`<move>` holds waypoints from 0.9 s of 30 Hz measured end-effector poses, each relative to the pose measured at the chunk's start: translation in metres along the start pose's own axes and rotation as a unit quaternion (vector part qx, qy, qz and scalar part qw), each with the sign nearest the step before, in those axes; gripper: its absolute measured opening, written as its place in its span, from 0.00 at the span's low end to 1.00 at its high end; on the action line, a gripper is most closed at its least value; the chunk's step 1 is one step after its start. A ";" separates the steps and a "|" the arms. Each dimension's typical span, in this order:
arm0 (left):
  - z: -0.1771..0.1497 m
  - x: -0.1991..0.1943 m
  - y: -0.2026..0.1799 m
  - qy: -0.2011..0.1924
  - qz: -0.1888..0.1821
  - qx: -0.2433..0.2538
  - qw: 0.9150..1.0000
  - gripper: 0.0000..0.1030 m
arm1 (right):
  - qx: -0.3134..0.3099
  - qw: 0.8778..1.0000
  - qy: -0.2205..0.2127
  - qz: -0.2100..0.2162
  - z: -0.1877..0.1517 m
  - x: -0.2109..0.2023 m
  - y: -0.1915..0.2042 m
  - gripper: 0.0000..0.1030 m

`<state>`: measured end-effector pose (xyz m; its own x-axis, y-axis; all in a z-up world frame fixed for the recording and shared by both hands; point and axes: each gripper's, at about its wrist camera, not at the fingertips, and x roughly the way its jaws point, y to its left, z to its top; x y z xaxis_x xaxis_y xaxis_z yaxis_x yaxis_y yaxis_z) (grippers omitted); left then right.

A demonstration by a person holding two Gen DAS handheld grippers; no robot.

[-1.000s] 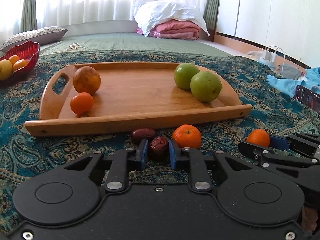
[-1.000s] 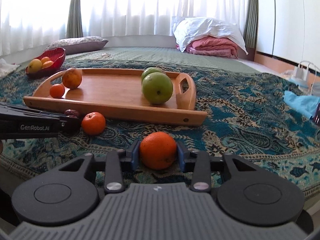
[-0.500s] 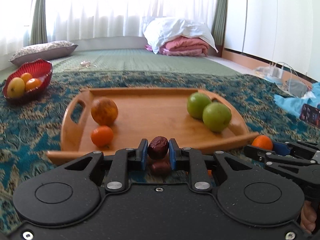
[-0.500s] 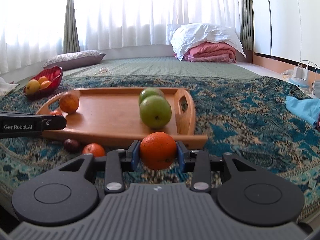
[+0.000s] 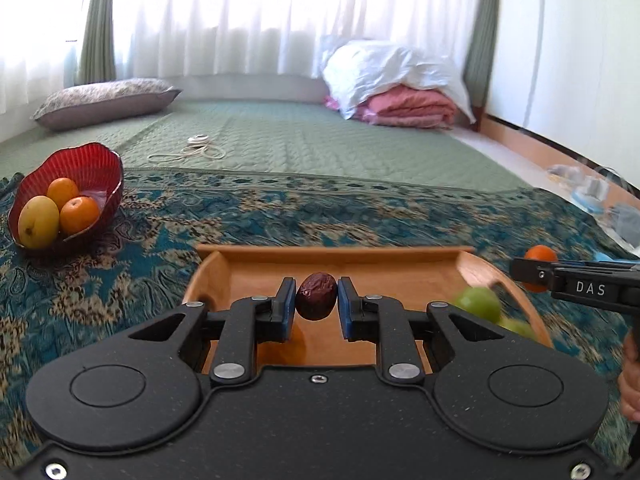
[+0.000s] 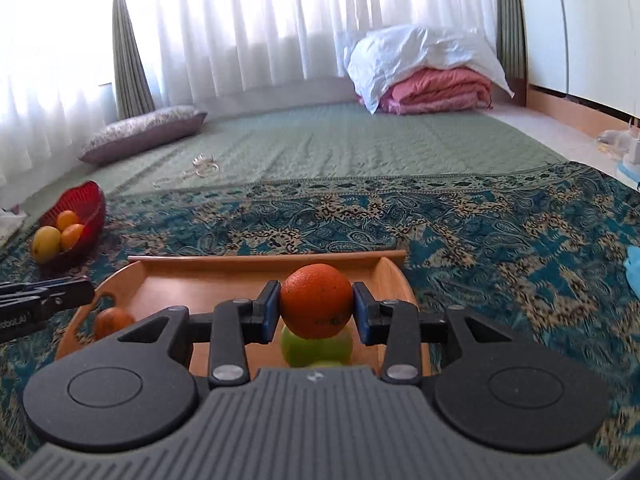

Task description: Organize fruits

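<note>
My left gripper (image 5: 316,298) is shut on a dark red date (image 5: 316,296) and holds it above the wooden tray (image 5: 340,254). My right gripper (image 6: 316,308) is shut on an orange (image 6: 316,300) and holds it above the tray (image 6: 256,260), over a green apple (image 6: 316,350). The right gripper also shows at the right of the left wrist view (image 5: 536,270) with the orange (image 5: 540,254). Green apples (image 5: 478,304) lie at the tray's right. An orange-brown fruit (image 6: 114,320) lies at the tray's left.
A red bowl (image 5: 86,164) with a mango and two oranges stands at the far left on the patterned blue cloth (image 5: 280,208). It also shows in the right wrist view (image 6: 80,200). A green quilt, a pillow, a cord and folded bedding lie behind.
Both grippers have risen and moved forward over the tray with their fruit. The date and small orange left on the cloth in front of the tray are out of view.
</note>
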<state>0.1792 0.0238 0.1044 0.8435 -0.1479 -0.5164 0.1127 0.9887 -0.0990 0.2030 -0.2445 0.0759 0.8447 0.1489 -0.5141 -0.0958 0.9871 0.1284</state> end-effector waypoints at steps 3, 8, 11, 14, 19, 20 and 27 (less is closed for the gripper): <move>0.017 0.026 0.005 0.012 0.016 0.008 1.000 0.20 | 0.009 1.000 0.028 -0.004 0.019 0.029 0.000 0.41; 0.027 0.077 0.020 0.061 0.029 -0.020 0.998 0.20 | 0.008 0.998 0.063 -0.006 0.024 0.067 0.003 0.40; 0.025 0.101 0.028 0.083 0.045 -0.027 0.995 0.20 | -0.003 0.997 0.082 -0.017 0.020 0.084 0.009 0.40; 0.026 0.117 0.033 0.099 0.053 -0.027 0.993 0.20 | -0.004 0.996 0.092 -0.022 0.018 0.094 0.010 0.40; 0.025 0.135 0.036 0.125 0.060 -0.021 0.990 0.20 | -0.011 0.994 0.104 -0.026 0.017 0.107 0.013 0.40; 0.024 0.138 0.036 0.130 0.060 -0.021 0.989 0.20 | -0.011 0.994 0.107 -0.028 0.017 0.109 0.013 0.40; 0.020 0.149 0.039 0.150 0.053 -0.021 0.987 0.20 | 0.005 0.991 0.126 -0.035 0.013 0.120 0.003 0.40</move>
<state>0.3197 0.0410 0.0409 0.6559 -0.0514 -0.7531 0.0060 0.9980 -0.0628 0.3107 -0.2249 0.0260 0.6911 0.0919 -0.7169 -0.0363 0.9950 0.0925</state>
